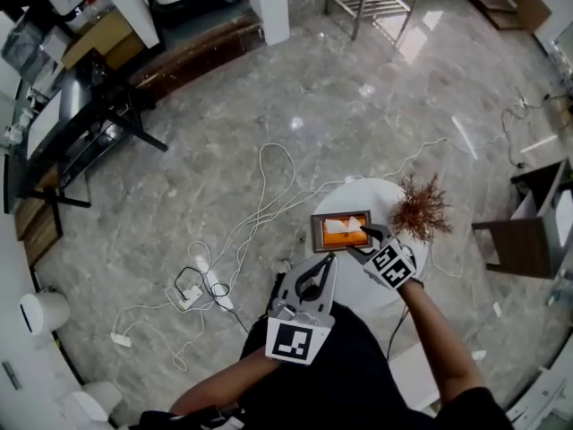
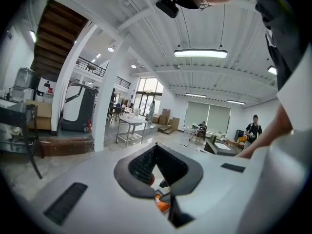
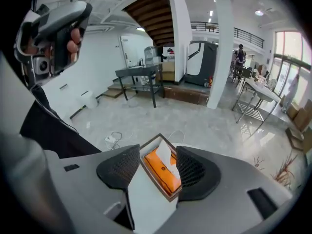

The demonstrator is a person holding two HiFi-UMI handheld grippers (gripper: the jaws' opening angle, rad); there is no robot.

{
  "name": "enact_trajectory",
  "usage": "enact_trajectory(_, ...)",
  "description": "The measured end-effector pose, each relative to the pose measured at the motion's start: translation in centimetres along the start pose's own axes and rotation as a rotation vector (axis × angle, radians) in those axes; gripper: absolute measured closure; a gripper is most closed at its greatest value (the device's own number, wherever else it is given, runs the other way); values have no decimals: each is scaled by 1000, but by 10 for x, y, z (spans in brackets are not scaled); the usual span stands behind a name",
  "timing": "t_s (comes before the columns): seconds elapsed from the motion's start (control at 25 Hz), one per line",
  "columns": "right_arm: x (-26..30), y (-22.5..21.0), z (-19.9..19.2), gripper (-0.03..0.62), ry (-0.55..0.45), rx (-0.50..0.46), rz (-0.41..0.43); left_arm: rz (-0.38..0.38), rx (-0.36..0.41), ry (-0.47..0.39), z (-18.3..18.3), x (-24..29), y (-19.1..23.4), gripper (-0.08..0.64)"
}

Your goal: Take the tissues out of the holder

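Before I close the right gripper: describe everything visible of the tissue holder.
The tissue holder is a shallow rectangular tray with a dark brown, wood-like rim, open on top. It lies flat on the round white table, near a reddish dried plant. An orange tissue pack fills it, one white tissue poking up. The right gripper hangs over it, jaws open either side of the pack; contact cannot be told.

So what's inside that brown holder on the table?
The holder contains an orange tissue pack, with a white tissue poking up from its slot. The pack's lower part and the holder's floor are covered.
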State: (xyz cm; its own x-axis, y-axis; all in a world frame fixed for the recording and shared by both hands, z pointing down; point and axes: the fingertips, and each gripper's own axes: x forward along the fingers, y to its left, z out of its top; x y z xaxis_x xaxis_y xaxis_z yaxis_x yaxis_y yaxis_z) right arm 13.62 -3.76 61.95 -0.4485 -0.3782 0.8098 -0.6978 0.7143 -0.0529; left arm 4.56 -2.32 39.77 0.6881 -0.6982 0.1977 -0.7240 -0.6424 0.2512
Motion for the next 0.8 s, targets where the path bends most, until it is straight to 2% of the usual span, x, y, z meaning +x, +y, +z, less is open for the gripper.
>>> enact_trajectory(0.16,33,1,-18,370,86,-65,19,15,25,22,-7,-5,11,558)
enact_trajectory(0.4,60,13,-43,364,212,-259,50,40,1,16,-8,-3,22,558)
enact_trajectory(0.56,68,25,-56,364,275,-323,109,52,26,43,-16,-1,28,558)
enact_trajectory(0.8,76,13,-59,364,302,-354,123,65,-2,35,-17,0,33,558)
